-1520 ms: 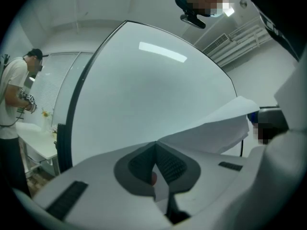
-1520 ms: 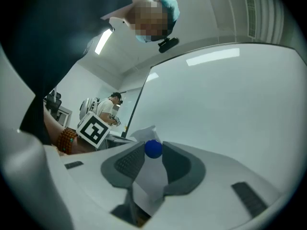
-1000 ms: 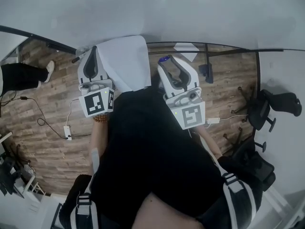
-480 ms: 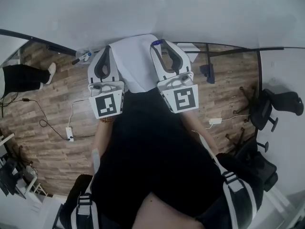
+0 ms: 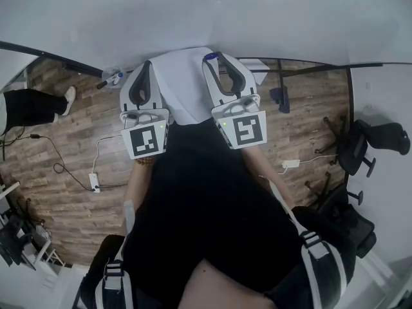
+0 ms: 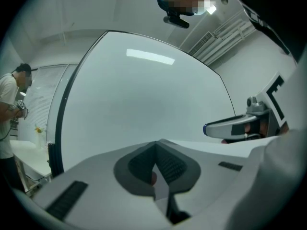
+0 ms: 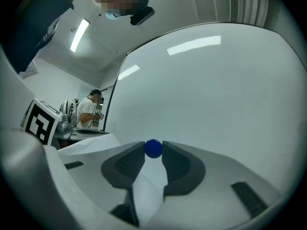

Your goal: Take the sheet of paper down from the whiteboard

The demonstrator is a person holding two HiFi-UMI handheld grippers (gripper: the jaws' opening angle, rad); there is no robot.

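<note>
The whiteboard (image 5: 193, 11) fills the top of the head view. A white sheet of paper (image 5: 182, 85) hangs in front of it between my two grippers. My left gripper (image 5: 148, 65) is shut on the sheet's left edge, and a sliver of paper (image 6: 161, 189) shows between its closed jaws. At the sheet's right edge my right gripper (image 5: 213, 58) is shut on a small blue magnet (image 7: 153, 148), which sits between its tips close to the board. White paper (image 7: 147, 188) lies behind those jaws. Whether the magnet touches the board I cannot tell.
Markers (image 5: 111, 78) lie on the board's ledge at left. A person (image 5: 29, 102) stands at far left on the wooden floor, near a power strip (image 5: 92, 179) with cables. Office chairs (image 5: 360, 148) stand at right. The holder's dark body (image 5: 206, 224) fills the lower middle.
The right gripper has swung left and up with the blue magnet, to the sheet's right edge. The left gripper has shifted slightly right with the sheet. Little has moved over the last half second.
</note>
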